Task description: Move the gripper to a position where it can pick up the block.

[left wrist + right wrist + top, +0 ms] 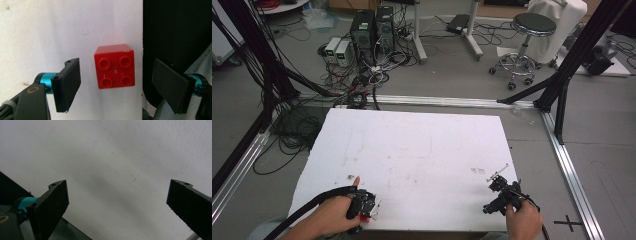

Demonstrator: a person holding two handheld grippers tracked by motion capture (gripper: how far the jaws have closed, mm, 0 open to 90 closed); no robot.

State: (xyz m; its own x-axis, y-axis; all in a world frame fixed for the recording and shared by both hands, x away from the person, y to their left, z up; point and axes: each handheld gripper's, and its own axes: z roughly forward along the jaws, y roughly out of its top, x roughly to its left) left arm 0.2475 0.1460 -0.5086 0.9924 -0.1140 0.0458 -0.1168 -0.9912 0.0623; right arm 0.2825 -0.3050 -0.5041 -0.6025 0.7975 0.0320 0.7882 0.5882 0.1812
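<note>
A person's two hands work hand-held grippers over a white foam board (pixel 412 150) laid on the table, seen from the high view. The left gripper (pixel 362 204) sits at the board's near edge, toward its left corner, and a red four-stud building block (pixel 114 66) lies on the board just inside that edge, a sliver of red visible beneath the gripper in the high view. In the left gripper view the block rests studs-up between the two black jaws, which stand wide apart and clear of it on both sides; nothing is gripped, and one jaw hangs past the board's edge over dark cloth. The right gripper (pixel 503 192) is near the board's near edge toward its right corner, well apart from the block. In the right gripper view (pixel 117 202) its jaws are spread fully wide over bare white board, holding nothing. Beyond the board's far edge, a black stool (pixel 532 30) and computer towers (pixel 373 27) stand on the grey floor among tangled cables.
</note>
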